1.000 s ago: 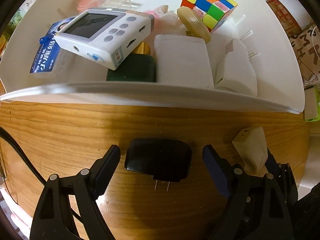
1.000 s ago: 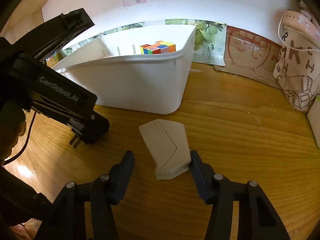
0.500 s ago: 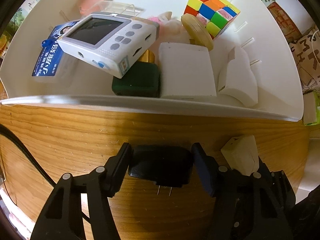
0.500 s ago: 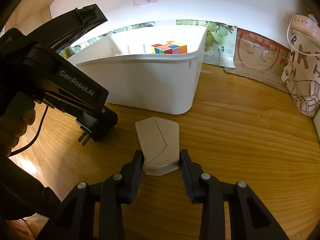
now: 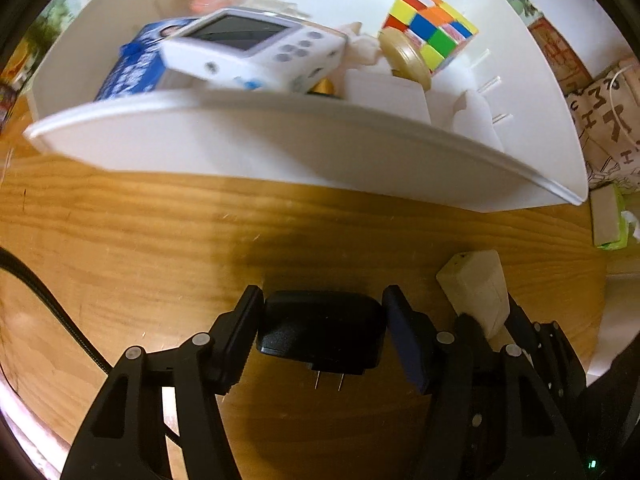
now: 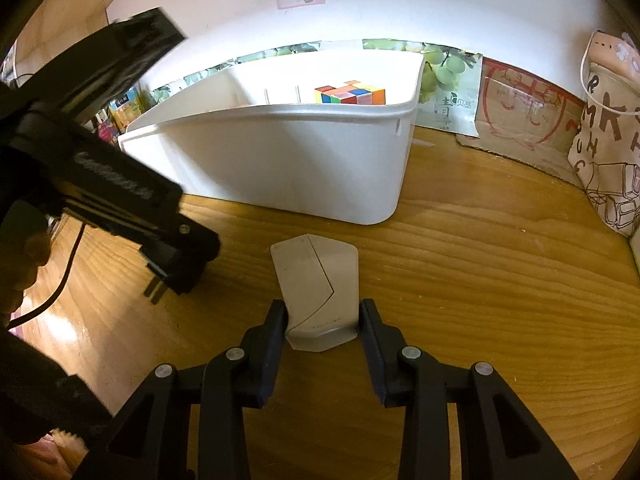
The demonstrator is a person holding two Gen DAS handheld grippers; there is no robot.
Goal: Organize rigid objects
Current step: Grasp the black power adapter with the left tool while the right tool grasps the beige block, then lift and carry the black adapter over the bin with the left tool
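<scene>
While both grippers worked over the wooden table (image 6: 480,280), each had its jaws pressed against a separate thing. The left gripper (image 5: 322,334) pointed straight down and pinched a black plug adapter (image 5: 320,330) by its two sides, the two metal prongs sticking out toward the camera. In the right wrist view the adapter (image 6: 180,268) hung clear of the tabletop, gripped by the left gripper (image 6: 176,256), with a black cable trailing from that side toward the table's near left edge. The right gripper (image 6: 322,320) was closed on the near end of a beige wedge-shaped block (image 6: 316,284), its pads touching both sides; the block's far end pointed toward the bin, and whether it rested on the table or was lifted a little could not be told. From the left wrist view the same block (image 5: 476,288) showed just beside the adapter.

A white plastic bin (image 6: 280,160) stood on the table just beyond both things, toward the back wall. Inside it lay a coloured puzzle cube (image 5: 432,30) at the far right corner, a white handheld device with a screen (image 5: 256,54) propped on other items, a blue packet (image 5: 132,72) at the left wall, a round tan disc (image 5: 404,58) beside the cube, and some white boxes (image 5: 386,94). A printed cloth bag (image 6: 608,152) stood at the table's right edge.
</scene>
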